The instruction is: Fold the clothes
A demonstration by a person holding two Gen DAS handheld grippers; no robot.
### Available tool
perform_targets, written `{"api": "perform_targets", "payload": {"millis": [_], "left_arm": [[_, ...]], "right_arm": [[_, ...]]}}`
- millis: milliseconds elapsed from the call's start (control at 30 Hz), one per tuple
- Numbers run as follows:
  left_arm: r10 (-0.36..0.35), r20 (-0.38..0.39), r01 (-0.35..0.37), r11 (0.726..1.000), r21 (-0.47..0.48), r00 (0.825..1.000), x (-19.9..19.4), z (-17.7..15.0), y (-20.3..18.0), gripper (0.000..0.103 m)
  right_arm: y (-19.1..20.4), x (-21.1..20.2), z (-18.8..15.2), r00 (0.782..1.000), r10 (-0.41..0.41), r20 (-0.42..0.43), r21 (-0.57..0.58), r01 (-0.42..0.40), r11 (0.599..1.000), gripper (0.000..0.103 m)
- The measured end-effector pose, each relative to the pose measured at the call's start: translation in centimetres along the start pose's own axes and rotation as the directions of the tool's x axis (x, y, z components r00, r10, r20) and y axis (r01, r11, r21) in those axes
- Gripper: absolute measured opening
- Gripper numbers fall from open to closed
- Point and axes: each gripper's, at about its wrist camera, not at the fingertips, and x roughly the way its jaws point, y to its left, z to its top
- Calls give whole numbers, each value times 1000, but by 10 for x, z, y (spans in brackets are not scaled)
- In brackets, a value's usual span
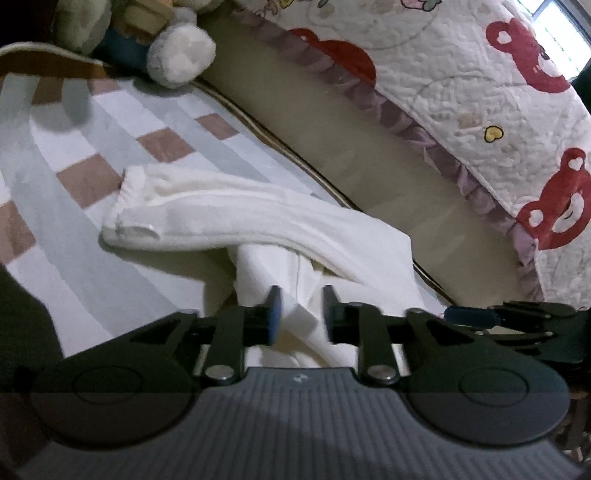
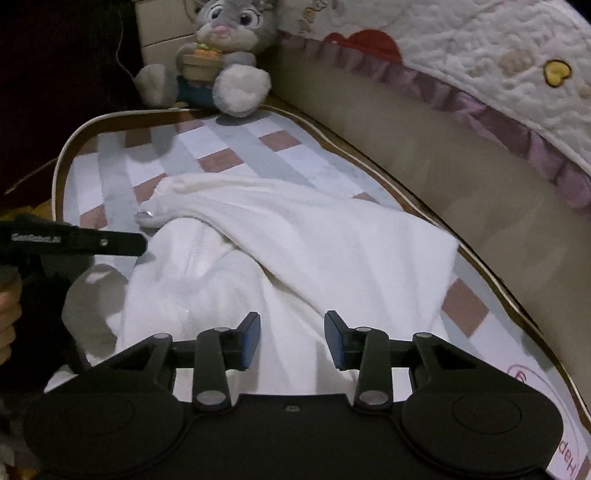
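Two grippers work one white garment [image 2: 295, 243] lying rumpled on the checked mat [image 2: 229, 144]. Left gripper [image 1: 301, 310]: jaws part-open astride a fold, pads not pressing. Right gripper [image 2: 291, 339]: part-open, empty, above cloth. Folding incomplete; next, probably, grasp an edge.

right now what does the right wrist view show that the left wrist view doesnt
Only the right wrist view shows the plush rabbit's face, the right gripper open above the white garment, and a hand holding the left gripper's handle.

Only the left wrist view shows the left gripper open, with a fold of cloth between its jaws, and the red bears on the quilt.

Both show the garment on the checked mat, the rabbit's foot and the quilt's purple frill.
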Motion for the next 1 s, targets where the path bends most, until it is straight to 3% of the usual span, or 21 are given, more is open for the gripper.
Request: {"api": "perform_targets", "payload": {"millis": [233, 333, 400, 467, 600, 633, 667, 700, 867, 1000], "left_arm": [[-62, 5, 62, 998, 33, 998, 11, -5, -4, 46], [-61, -26, 62, 996, 63, 998, 22, -7, -8, 51], [-41, -55, 44, 998, 46, 998, 28, -6, -4, 51], [-57, -66, 56, 998, -17, 996, 32, -4, 5, 51], [-78, -67, 74, 995, -70, 995, 31, -3, 15, 50], [-83, -66, 78, 994, -79, 994, 31, -2, 17, 50], [-91, -66, 84, 992, -89, 994, 30, -2, 19, 50], [-108, -67, 100, 989, -109, 992, 29, -1, 22, 51], [-103, -54, 97, 989, -110, 993, 23, -1, 20, 49], [-7, 35, 6, 999, 36, 999, 9, -5, -6, 49]], "right_arm": [[-1, 24, 14, 1000, -14, 19, 8, 14, 1000, 45], [7, 47, 20, 1000, -28, -9, -37, 28, 999, 53], [11, 61, 23, 998, -67, -16, -73, 66, 995, 55], [12, 75, 28, 994, -103, -22, -85, 100, 991, 63], [10, 105, 38, 971, -226, -78, 3, 227, 974, 66], [10, 109, 38, 963, -257, -77, 27, 259, 965, 55], [10, 114, 39, 955, -286, -76, 52, 291, 955, 16], [12, 111, 39, 949, -310, -62, 75, 314, 946, 6], [17, 59, 38, 909, -411, 75, 149, 397, 906, 6], [6, 3, 27, 861, -488, 144, 243, 447, 861, 6]]}}
